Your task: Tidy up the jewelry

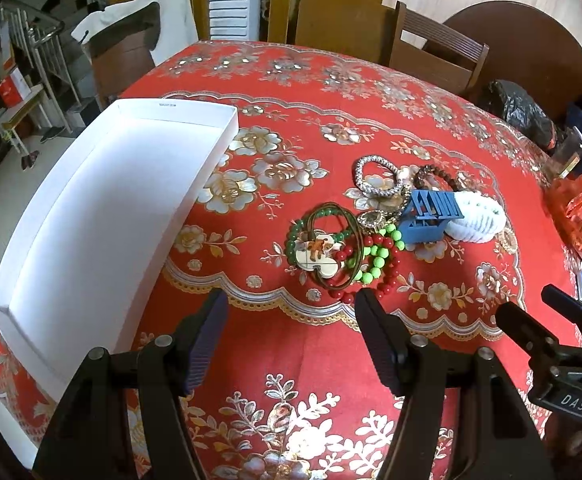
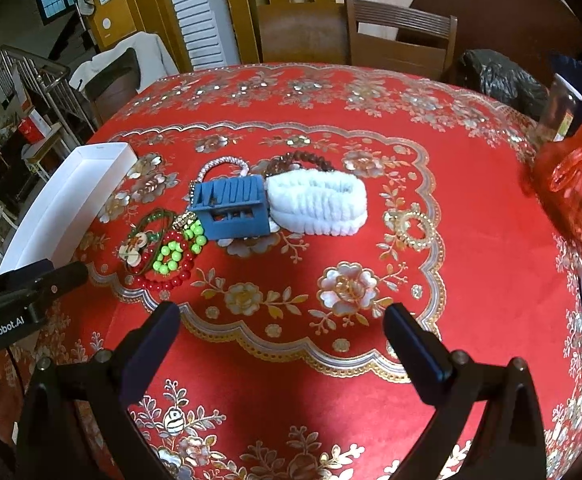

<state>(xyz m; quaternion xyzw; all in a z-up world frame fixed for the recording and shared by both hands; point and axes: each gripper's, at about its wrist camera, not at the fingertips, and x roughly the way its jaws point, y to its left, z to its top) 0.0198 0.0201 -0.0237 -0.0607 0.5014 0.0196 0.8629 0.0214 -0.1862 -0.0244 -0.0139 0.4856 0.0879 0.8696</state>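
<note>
Several bracelets lie heaped near the middle of the surface [image 1: 291,80] in the left wrist view, and we take them one by one. The red bead bracelet [image 1: 387,280] lies nearest the left tool [image 1: 291,308], which hangs empty just short of the heap with its fingers spread wide. Tangled with the red beads are a neon green bead bracelet [image 1: 379,258], a dark green bead bracelet [image 1: 291,240] and a brown cord loop carrying a cream flower charm [image 1: 315,256]. We judge all of these light, limp and apt to roll; a pinch across a single strand at the outer edge of the red loop should lift it without dragging its neighbours. Farther back lie a rhinestone bracelet [image 1: 375,178] and a brown bead bracelet [image 1: 435,174], both partly hidden. The blue toy house [image 1: 431,216] looks stiff, while the white knitted band [image 1: 479,220] looks soft and squashy. The white box [image 1: 111,208] stands open and empty at the left, well apart from the heap, and is probably where things should go.

In the right wrist view, the right tool [image 2: 281,336] is likewise spread and holds nothing, hovering over bare cloth near the blue house [image 2: 233,212] and the knitted band [image 2: 319,204]. The band touches the house; we would grip it across its near fold. The red beads [image 2: 163,282] lie to the left, close to the other tool's tip, and the box [image 2: 71,200] sits beyond them.
</note>
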